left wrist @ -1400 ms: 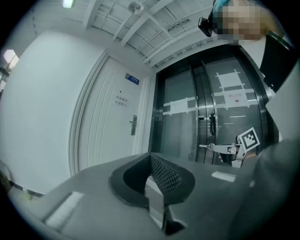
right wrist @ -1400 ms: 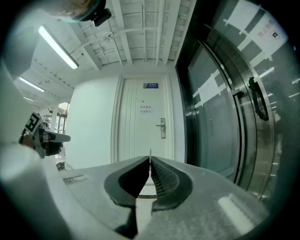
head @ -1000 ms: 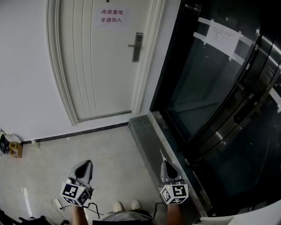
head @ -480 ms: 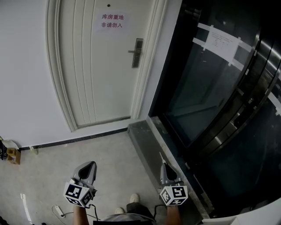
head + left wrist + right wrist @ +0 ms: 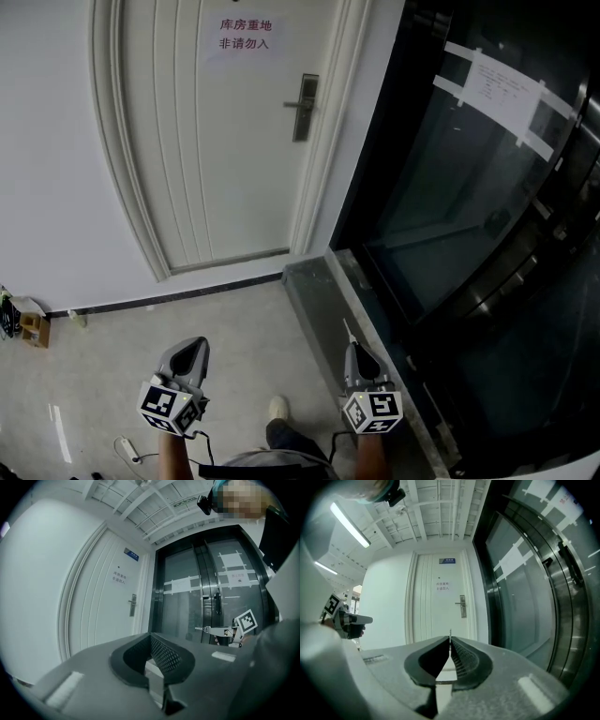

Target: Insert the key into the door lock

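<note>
- Two grippers are held level and side by side, both pointing at the white door (image 5: 225, 141). They are well short of it, with bare floor between.
- Right gripper (image 5: 354, 352): the jaws are pressed together on the key (image 5: 202, 629). The blade juts forward past the tips, presumably so that it meets the keyhole first.
- Left gripper (image 5: 195, 347): the jaws are closed tip to tip with nothing between them. I judge it idle, kept alongside for balance.
- Door lock (image 5: 302, 106): a plate with a lever handle at the door's right edge, about 12 o'clock from the right gripper and a touch toward 11. The keyhole is too small to make out.
- Step in hand, as a judgement: approach. Insertion has not begun.
- Surroundings: a paper notice (image 5: 244, 36) is on the door at 11 o'clock. Dark glass doors (image 5: 450, 187) with taped sheets stand at 1 to 3 o'clock.
- A grey stone sill (image 5: 314, 291) runs along the foot of the glass toward the door frame, just beside the right gripper's line.
- On the floor: a shoe (image 5: 277, 407) at 6 o'clock between the grippers, a cable (image 5: 127, 442) at 7, and a small wooden block (image 5: 36, 328) by the wall at 9.
- Obstruction: nothing stands between the key and the lock. The sill and glass on the right probably leave little side room.
</note>
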Tool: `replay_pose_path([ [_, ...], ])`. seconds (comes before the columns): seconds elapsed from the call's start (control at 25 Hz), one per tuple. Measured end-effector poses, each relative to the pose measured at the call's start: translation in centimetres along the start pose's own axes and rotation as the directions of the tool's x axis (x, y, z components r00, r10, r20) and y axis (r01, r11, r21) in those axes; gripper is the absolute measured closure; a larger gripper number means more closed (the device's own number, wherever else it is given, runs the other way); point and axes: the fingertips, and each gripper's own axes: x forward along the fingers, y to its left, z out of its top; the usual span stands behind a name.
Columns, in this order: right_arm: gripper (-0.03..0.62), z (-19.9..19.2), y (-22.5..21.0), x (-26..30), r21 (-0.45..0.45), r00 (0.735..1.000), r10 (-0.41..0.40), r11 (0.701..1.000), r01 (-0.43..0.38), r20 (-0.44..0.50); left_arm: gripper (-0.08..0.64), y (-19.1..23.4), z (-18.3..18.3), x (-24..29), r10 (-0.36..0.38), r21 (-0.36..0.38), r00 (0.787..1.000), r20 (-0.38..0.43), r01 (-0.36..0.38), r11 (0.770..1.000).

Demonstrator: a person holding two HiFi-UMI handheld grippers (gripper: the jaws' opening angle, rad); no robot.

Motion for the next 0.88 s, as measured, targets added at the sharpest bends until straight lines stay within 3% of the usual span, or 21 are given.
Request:
replay_pose_path([
  [0.52,0.581,1.0,-6.6,12.4,0.012,0.999,0.030,0.999,-0.030,-0.018,0.557,2.9,1.6,13.4,0.016,0.024,1.000,-0.002,-0.016,1.000],
  [0.88,0.581,1.3,-9.5,18.4,0.009,0.998,0.067,0.998,-0.067,-0.018,0.557,3.4,2.0,19.4,0.023,0.025,1.000,-0.004,-0.023,0.999],
])
